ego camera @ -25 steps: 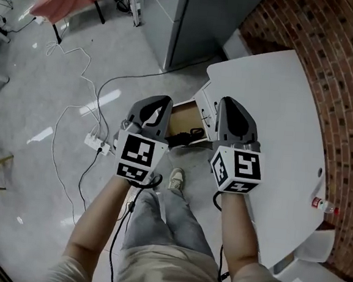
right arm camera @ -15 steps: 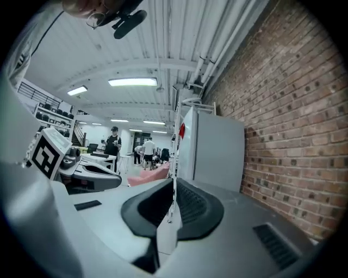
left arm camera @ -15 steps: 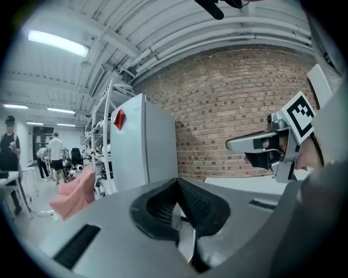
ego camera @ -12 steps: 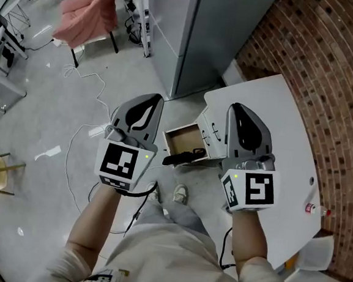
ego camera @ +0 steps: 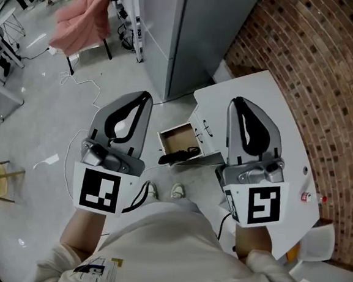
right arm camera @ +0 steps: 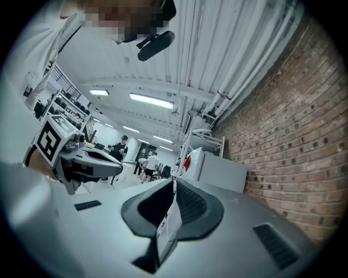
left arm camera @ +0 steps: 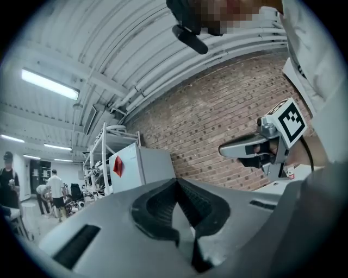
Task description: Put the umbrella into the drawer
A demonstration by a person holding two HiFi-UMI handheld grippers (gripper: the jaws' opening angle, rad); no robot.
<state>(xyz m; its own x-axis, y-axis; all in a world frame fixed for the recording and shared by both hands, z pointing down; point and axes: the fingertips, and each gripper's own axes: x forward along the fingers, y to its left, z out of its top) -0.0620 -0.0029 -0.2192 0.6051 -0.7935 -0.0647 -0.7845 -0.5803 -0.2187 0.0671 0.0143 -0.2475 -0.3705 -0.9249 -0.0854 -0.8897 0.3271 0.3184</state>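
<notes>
L gripper (ego camera: 144,98) & R gripper (ego camera: 237,103) both clenched, empty, held level. Umbrella (ego camera: 179,156) lies in open drawer (ego camera: 172,134), 1 end maybe overhanging. Drop looks done; next prob nudge it in, push drawer shut

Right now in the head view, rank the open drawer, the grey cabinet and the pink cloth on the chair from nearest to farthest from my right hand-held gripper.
1. Open drawer, just left of the right hand-held gripper.
2. Grey cabinet, ahead and to the left.
3. Pink cloth, far left, across the floor.
</notes>
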